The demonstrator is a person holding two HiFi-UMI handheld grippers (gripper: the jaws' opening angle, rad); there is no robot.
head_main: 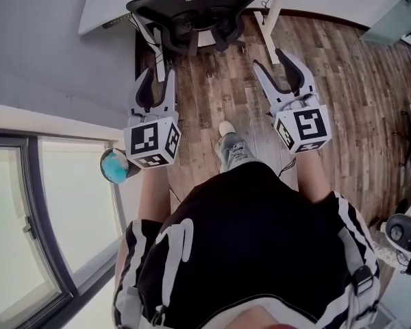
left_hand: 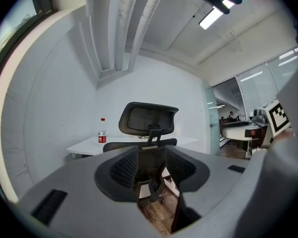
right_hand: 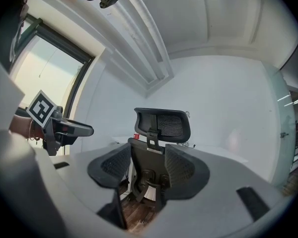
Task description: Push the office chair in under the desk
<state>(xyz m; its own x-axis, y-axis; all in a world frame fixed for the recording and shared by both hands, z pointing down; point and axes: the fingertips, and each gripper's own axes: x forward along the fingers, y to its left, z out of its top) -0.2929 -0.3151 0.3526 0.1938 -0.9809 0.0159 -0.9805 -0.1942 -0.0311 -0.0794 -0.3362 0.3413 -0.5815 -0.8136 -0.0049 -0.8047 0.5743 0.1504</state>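
Observation:
A black mesh office chair (head_main: 198,9) stands at the top of the head view, its back toward me, in front of a white desk (head_main: 99,9). My left gripper (head_main: 156,68) and right gripper (head_main: 270,60) are held side by side and point at it, a short way off. In the left gripper view the chair's headrest (left_hand: 148,119) rises above the open left gripper (left_hand: 154,171). The right gripper (right_hand: 148,175) is also open, with the chair back (right_hand: 161,125) straight ahead beyond it. Neither gripper has anything pressed between its pads.
A red-capped bottle (left_hand: 102,132) stands on the desk's left part. A grey wall and a window (head_main: 27,218) run along the left. Wooden floor (head_main: 342,94) stretches to the right, toward a glass partition (left_hand: 253,98). The person's shoe (head_main: 229,146) is between the grippers.

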